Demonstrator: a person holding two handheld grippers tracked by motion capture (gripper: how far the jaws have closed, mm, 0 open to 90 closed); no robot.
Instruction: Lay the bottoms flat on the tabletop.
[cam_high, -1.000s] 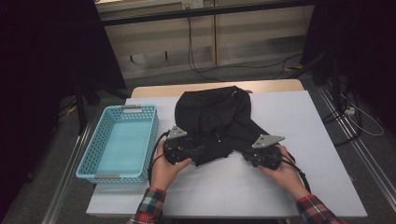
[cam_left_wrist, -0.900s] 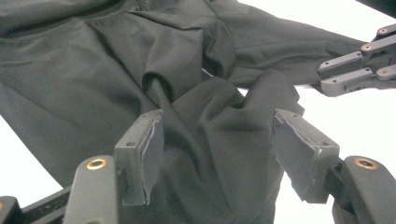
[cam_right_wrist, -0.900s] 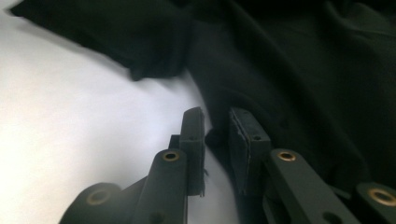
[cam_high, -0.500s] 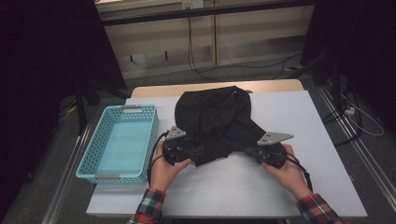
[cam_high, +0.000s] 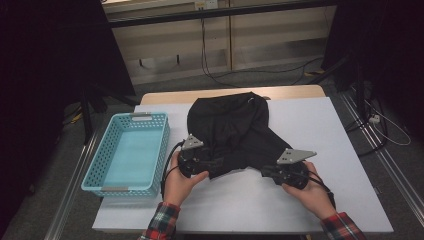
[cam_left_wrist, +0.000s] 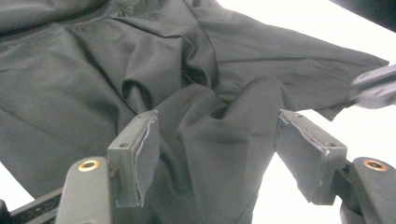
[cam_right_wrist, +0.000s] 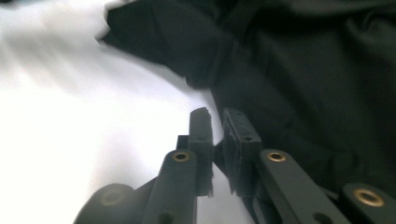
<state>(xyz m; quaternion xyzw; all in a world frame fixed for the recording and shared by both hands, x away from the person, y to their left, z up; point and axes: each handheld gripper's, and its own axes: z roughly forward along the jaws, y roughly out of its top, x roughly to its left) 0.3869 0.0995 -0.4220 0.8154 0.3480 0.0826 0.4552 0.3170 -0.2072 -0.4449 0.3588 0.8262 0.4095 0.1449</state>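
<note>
A black garment (cam_high: 232, 132) lies spread on the white counter (cam_high: 310, 125) beside a blue basket (cam_high: 127, 152). The left claw (cam_left_wrist: 217, 140) has just been opening, cloth bunched loosely between. The right claw (cam_right_wrist: 215, 135), nearly together, has just parted slightly beside the hem, gripping nothing. Folding seems underway; next, regrip an edge.

Your right gripper (cam_right_wrist: 215, 122) has its two black jaws very close together, with just a thin gap and nothing between them. They have just opened a tiny bit. The black cloth (cam_right_wrist: 299, 60) lies right beside them, over the top and right. The white table (cam_right_wrist: 84, 121) is on the left.
</note>
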